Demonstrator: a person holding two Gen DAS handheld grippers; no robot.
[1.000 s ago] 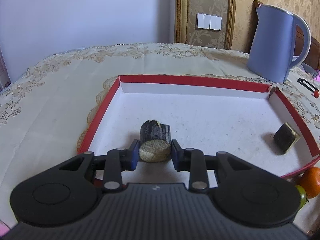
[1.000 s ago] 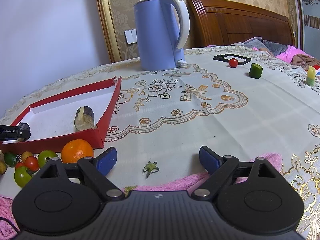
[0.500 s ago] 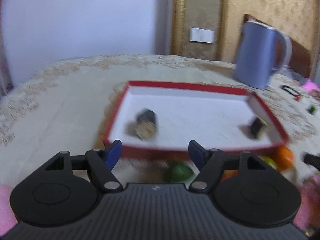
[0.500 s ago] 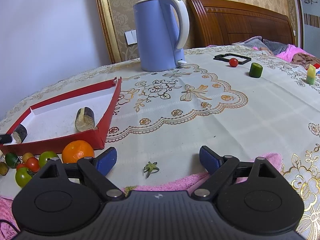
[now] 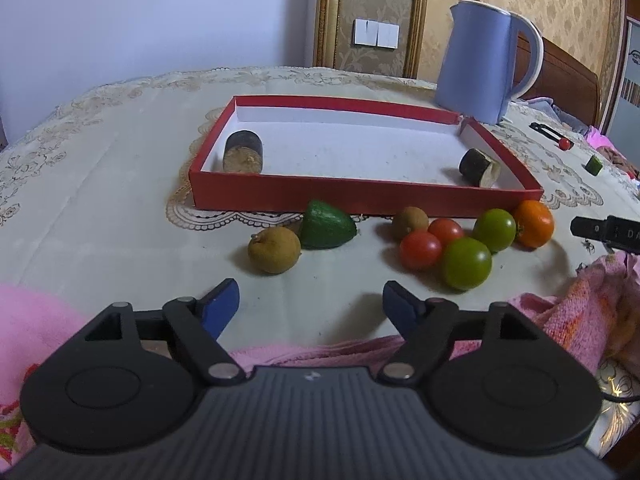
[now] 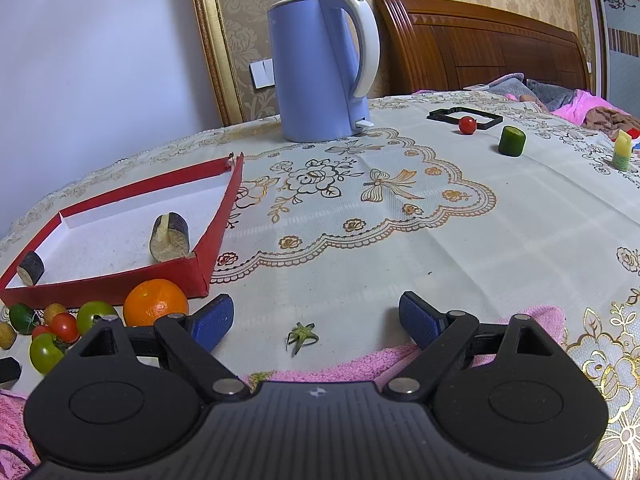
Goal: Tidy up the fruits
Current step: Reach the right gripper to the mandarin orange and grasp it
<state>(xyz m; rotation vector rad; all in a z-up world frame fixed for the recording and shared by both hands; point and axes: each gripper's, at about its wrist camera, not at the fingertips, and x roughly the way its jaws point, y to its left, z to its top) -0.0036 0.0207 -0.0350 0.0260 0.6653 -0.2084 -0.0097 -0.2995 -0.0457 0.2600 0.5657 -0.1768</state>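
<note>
Left wrist view is looking over the left gripper [image 5: 311,300], whose jaws are opening with nothing between them, hanging above bare tablecloth [image 5: 100,200] just short of the fruit. Ahead, a red box [image 5: 360,194] is sitting on the cloth and holding two dark cut chunks: one chunk [image 5: 243,152] is lying in the near left corner, the other chunk [image 5: 478,168] is leaning near the right wall. Along the box's near wall the loose fruit is lying in a row: a brown round fruit [image 5: 274,250] touching a green wedge [image 5: 327,231], then, apart to the right, a cluster of a small brown fruit [image 5: 410,222], two red tomatoes [image 5: 420,250], two green tomatoes [image 5: 466,263] and an orange [image 5: 534,224] beside the box's right corner. A blue kettle [image 5: 480,68] is standing behind the box, and a pink towel [image 5: 580,312] is bunching at the near edge.

The right wrist view is showing the right gripper [image 6: 316,316] spread wide and empty above the cloth, with a green stem scrap [image 6: 302,336] lying between its fingers on the table. Farther off to the right, a small red tomato [image 6: 467,125] is touching a black frame [image 6: 464,117], and a green cut piece [image 6: 511,141] is standing near them, with a yellow piece [image 6: 622,154] standing at the edge.
</note>
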